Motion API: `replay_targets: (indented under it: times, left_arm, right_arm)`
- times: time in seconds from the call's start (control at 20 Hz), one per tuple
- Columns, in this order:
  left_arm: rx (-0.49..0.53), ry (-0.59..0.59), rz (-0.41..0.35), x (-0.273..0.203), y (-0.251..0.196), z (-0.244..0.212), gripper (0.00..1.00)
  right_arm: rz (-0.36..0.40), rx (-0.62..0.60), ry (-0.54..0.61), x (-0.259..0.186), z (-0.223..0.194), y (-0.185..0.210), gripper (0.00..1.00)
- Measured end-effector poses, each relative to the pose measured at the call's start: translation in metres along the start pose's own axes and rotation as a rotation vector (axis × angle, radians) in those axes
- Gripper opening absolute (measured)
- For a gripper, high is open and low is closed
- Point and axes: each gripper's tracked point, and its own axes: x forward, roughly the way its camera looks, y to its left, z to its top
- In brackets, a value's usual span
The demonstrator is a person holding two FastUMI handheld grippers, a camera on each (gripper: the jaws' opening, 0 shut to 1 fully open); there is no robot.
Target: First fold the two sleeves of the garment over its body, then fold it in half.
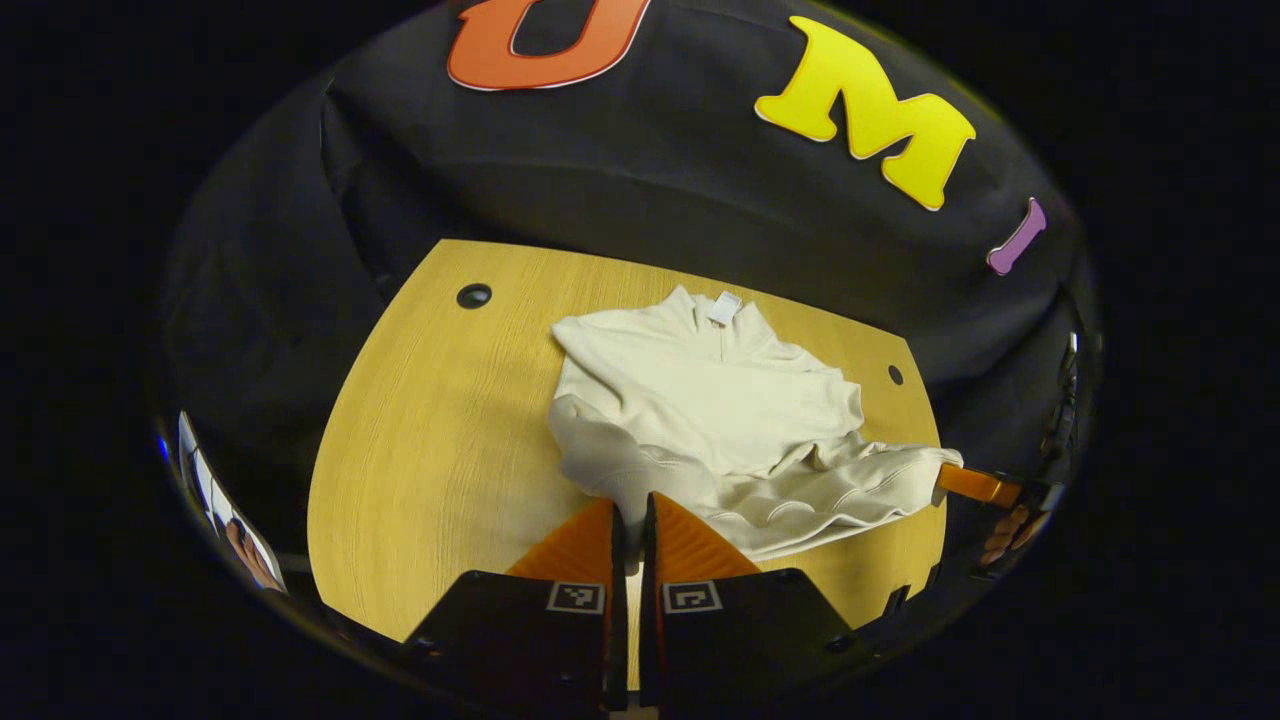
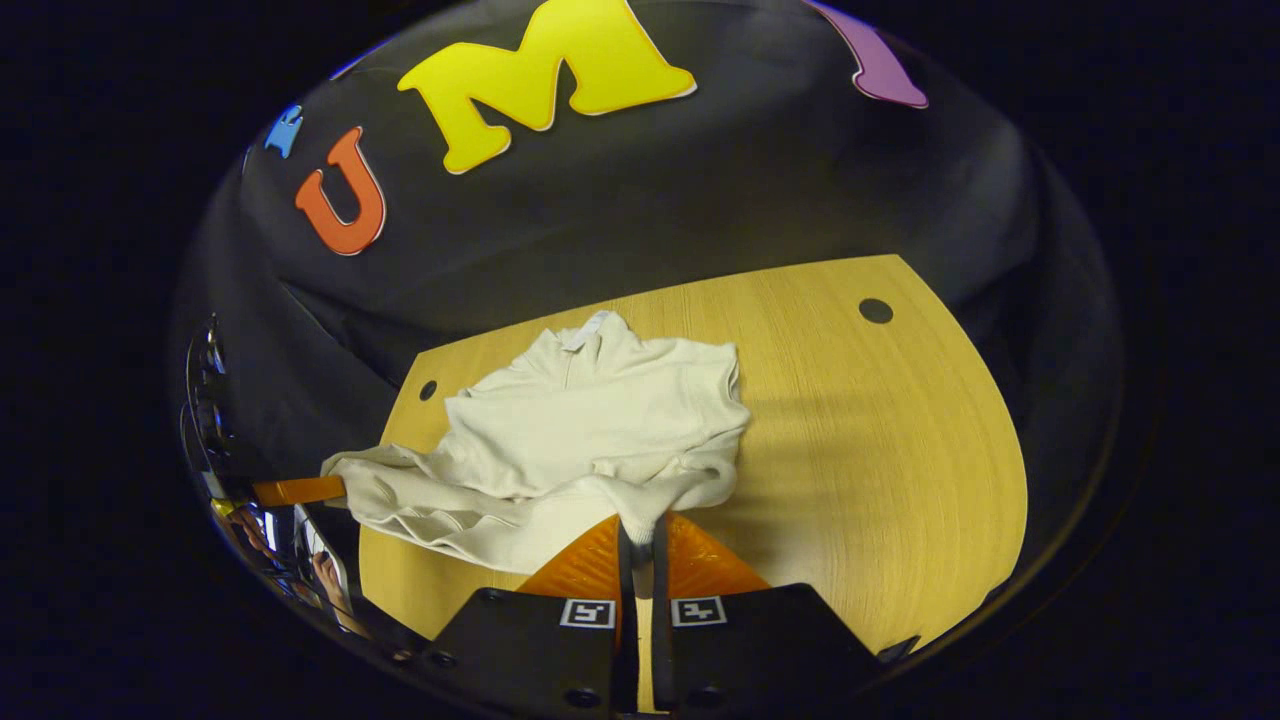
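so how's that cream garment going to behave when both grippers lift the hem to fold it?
Probably floppy: the cream garment already sags in soft folds between the left gripper and the right gripper. Likely light, since it bunches easily at the pinched hem. It may drag rather than slide on the wooden table.

garment (image 1: 700, 400) on table (image 1: 430, 450), claws at hem

The sweatshirt (image 1: 700, 400) is seen as soft, matt cream knit cloth, a bit fleecy. The surface (image 1: 440, 450) is finished in smooth wood-grain laminate, low sheen.
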Motion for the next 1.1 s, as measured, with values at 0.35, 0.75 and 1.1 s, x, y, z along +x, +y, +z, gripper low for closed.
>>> replay_targets:
  times: [0.35,0.75,1.1]
  left_arm:
    - [0.041,-0.055,0.014,0.042,-0.009,0.082,0.07]
    - [0.018,0.038,0.065,0.160,0.008,0.095,0.07]
    - [0.022,0.097,0.105,0.237,0.018,0.085,0.07]
  right_arm:
    - [-0.018,-0.023,-0.045,0.045,0.084,0.004,0.05]
    - [-0.065,-0.009,0.020,0.166,0.105,-0.017,0.05]
    - [-0.096,0.000,0.072,0.241,0.091,-0.038,0.06]
